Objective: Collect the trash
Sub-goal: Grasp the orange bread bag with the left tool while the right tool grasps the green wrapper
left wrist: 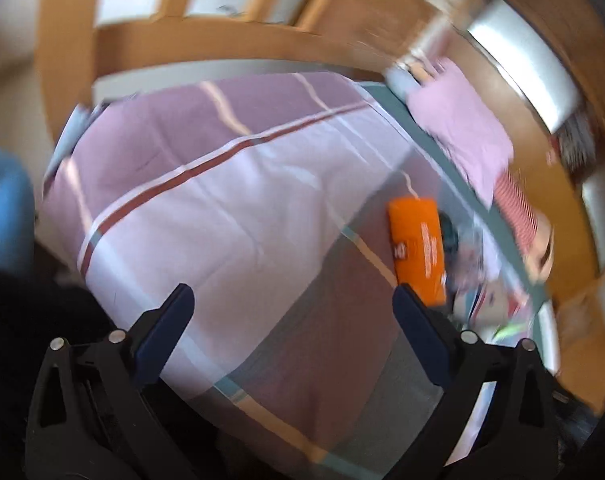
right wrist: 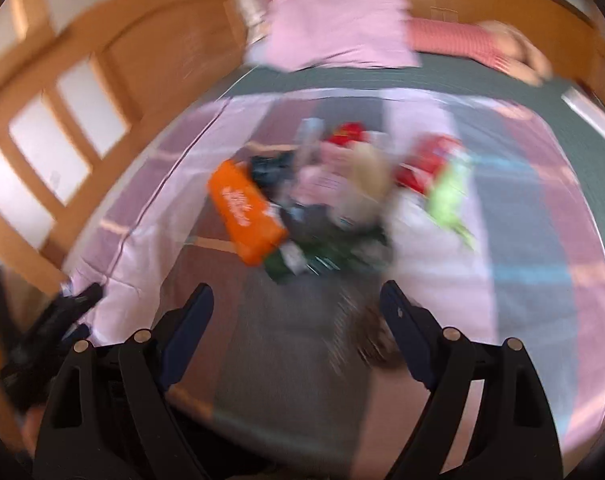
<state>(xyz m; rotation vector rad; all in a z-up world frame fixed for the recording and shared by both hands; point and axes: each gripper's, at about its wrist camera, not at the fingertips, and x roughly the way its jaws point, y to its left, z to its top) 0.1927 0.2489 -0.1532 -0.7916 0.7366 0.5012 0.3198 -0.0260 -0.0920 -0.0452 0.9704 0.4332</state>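
Approach step: both grippers, left gripper (left wrist: 292,304) and right gripper (right wrist: 298,300), spread wide and empty above the bed (right wrist: 442,264). Trash pile (right wrist: 326,200) sits mid-bed; next I'd pick one piece, probably the orange packet (right wrist: 244,218).

Blurred trash pile (right wrist: 322,196) on checked bedspread (right wrist: 442,280), right gripper (right wrist: 298,300) jaws apart, empty

Motion blur smears the trash pile (right wrist: 334,200) beyond the orange packet (right wrist: 244,218), items unreadable; left wrist view shows only the pile's edge (left wrist: 474,272).
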